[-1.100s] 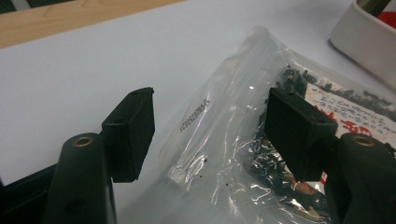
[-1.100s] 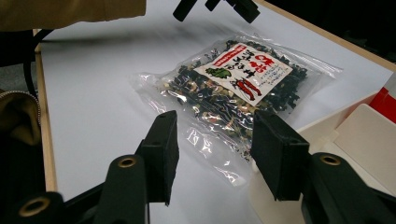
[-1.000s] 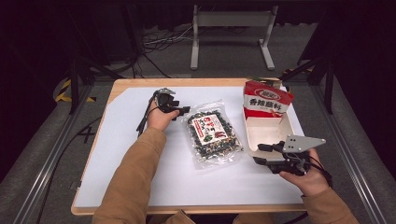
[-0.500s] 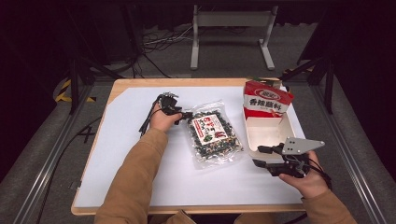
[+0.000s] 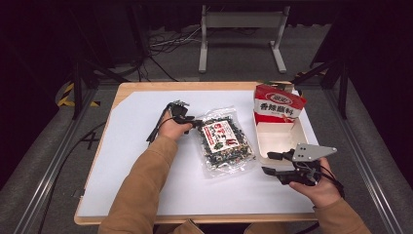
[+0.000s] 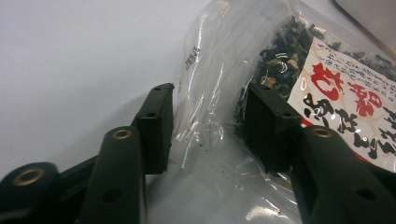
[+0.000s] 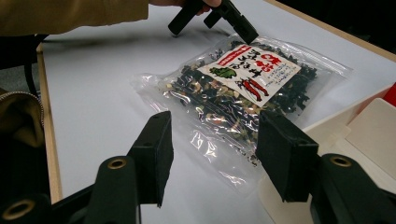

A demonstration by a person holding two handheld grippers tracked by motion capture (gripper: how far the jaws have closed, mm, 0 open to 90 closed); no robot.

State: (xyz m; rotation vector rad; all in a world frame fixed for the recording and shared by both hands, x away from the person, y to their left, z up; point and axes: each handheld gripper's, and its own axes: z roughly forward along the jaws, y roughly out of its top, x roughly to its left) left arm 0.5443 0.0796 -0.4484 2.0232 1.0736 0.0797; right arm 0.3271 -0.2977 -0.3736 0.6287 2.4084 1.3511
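Soft, light, crinkly clear bag (image 5: 225,141) of dried dark bits, flat mid-table beside an open white box (image 5: 280,141), seemingly empty. Best pinched at the slack top corner. Left gripper (image 6: 210,126) just closing around that corner, not yet clamped. Right gripper (image 7: 212,154) spread, holding nothing.

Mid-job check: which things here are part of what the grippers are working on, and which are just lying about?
In the job:
- bag of dried mix, clear plastic, flat on the table
- left gripper, jaws just been closing, astride the bag's corner
- right gripper, open, beside the bag
- open box, next to the bag

Lying about:
- table
- metal stand on the floor behind
- floor cables
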